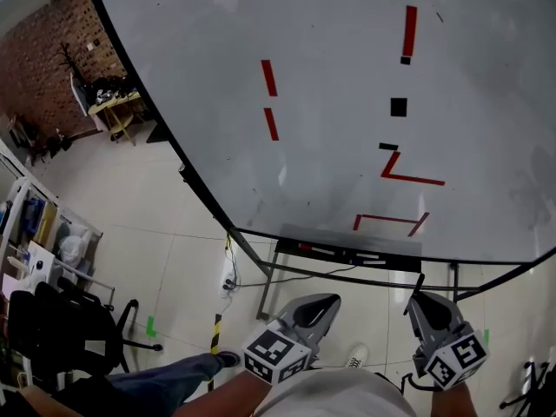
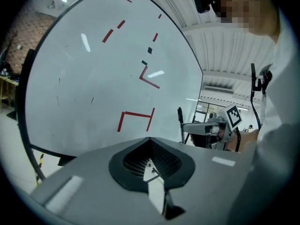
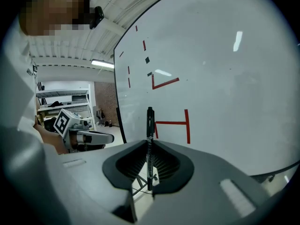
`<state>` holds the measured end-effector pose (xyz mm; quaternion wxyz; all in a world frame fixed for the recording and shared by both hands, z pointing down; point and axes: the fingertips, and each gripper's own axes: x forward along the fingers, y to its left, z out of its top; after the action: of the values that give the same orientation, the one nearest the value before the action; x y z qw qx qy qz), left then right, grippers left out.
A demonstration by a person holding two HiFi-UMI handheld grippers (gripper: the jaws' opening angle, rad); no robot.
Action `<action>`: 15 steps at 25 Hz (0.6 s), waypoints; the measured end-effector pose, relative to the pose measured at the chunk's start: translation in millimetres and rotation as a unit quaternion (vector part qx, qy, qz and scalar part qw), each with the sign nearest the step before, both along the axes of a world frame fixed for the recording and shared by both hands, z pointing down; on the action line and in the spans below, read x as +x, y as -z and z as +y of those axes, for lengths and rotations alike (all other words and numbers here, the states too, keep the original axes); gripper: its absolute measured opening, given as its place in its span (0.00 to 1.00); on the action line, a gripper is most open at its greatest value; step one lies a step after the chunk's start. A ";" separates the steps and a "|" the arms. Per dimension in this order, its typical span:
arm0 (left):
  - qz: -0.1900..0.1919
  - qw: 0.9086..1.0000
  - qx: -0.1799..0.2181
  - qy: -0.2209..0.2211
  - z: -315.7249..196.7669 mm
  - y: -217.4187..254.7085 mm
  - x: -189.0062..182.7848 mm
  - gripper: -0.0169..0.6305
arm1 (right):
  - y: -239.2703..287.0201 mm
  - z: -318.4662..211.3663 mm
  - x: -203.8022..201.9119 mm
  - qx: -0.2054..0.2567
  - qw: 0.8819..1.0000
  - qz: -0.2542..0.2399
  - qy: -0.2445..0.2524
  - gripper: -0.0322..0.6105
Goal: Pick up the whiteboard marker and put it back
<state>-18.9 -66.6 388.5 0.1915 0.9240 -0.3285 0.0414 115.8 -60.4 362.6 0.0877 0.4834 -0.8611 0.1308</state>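
Two grippers, one in each hand, both low in front of one big whiteboard (image 1: pixel 330 76).
- Right gripper (image 1: pixel 423 301): jaws clamped on one black whiteboard marker (image 3: pixel 150 125). The marker stands upright between them, its top poking above the jaw tips, clear of the board.
- Left gripper (image 1: pixel 326 301): jaws pressed together with nothing between them, held just beside the right one at similar height.

Board marks, head view:
- Two short red dashes (image 1: pixel 270 100), one above the other, at left.
- One long red stroke (image 1: pixel 409 31) at upper right.
- Three small black patches (image 1: pixel 398 107) in a column below it.
- One red angle (image 1: pixel 404 170).
- One red bracket shape (image 1: pixel 391 222) lowest.

One tray ledge (image 1: pixel 347 252) runs under the board's lower edge. It carries a few pens, too small to count. One black office chair (image 1: pixel 78 328) sits on the tiled floor at far left.
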 end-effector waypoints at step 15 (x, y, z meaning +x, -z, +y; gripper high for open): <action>-0.002 1.000 0.000 0.002 -12.7 -1.9 -4.4 0.05 | -5.3 -8.0 -4.6 -0.008 1.000 0.005 0.001 0.11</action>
<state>-23.3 -79.2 390.4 0.1909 0.9233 -0.3305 0.0426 111.2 -68.4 367.9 0.0958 0.4820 -0.8603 0.1353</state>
